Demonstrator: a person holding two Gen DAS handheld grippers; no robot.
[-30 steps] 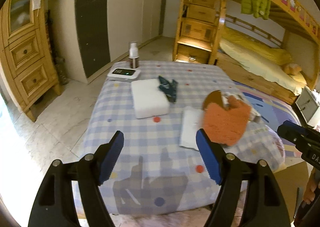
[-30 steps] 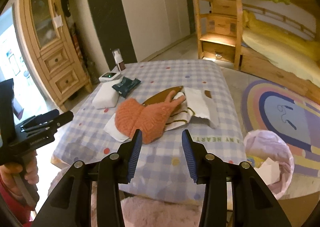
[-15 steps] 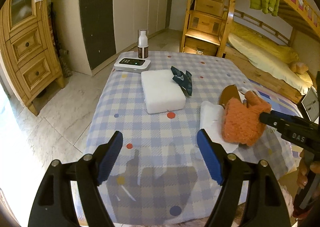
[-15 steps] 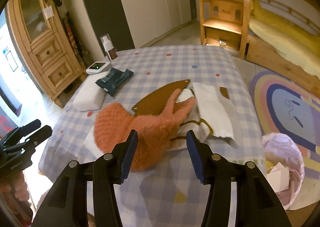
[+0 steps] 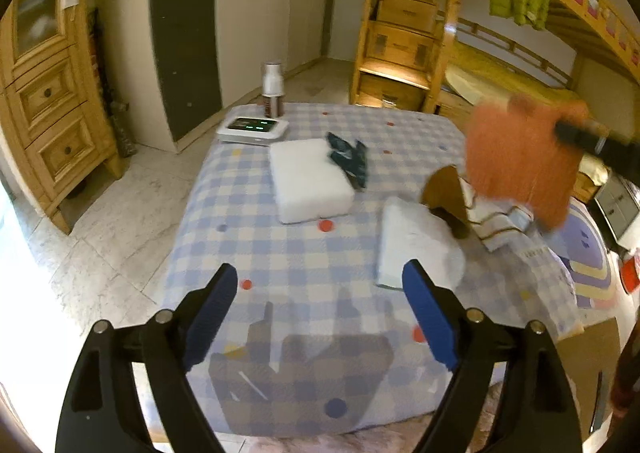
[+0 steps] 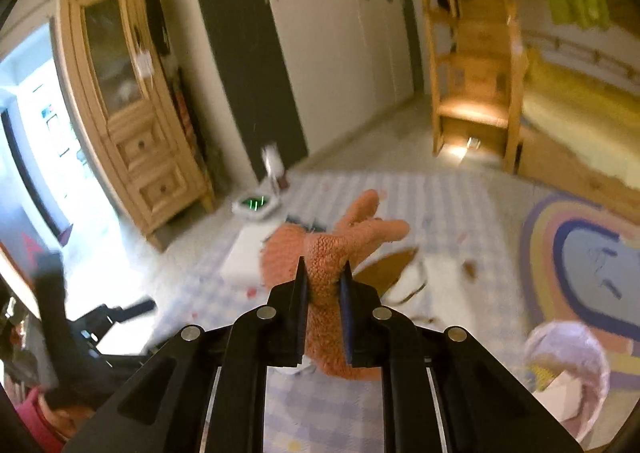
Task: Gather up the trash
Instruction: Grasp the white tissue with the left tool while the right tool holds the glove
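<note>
My right gripper (image 6: 323, 273) is shut on a fuzzy orange glove (image 6: 340, 245) and holds it up above the checked table (image 5: 304, 253). The glove also hangs at the right of the left wrist view (image 5: 520, 161). My left gripper (image 5: 318, 293) is open and empty over the table's near edge. On the table lie a brown paper scrap (image 5: 444, 189) with white-and-brown wrapping (image 5: 496, 221), a white tissue (image 5: 416, 249), and a crumpled dark teal wrapper (image 5: 348, 157). A bin lined with a pale bag (image 6: 564, 369) stands on the floor at the right.
A white foam block (image 5: 308, 185), a white device with green lights (image 5: 254, 128) and a pump bottle (image 5: 273, 87) sit on the table's far left. A wooden cabinet (image 5: 44, 93) stands left, a bunk bed with stairs (image 5: 408, 33) behind, and a rainbow rug (image 6: 588, 253) right.
My right gripper closed on the orange glove and lifted it off the table. The paper and wrapping underneath are now uncovered. My left gripper stayed open over the near edge.
</note>
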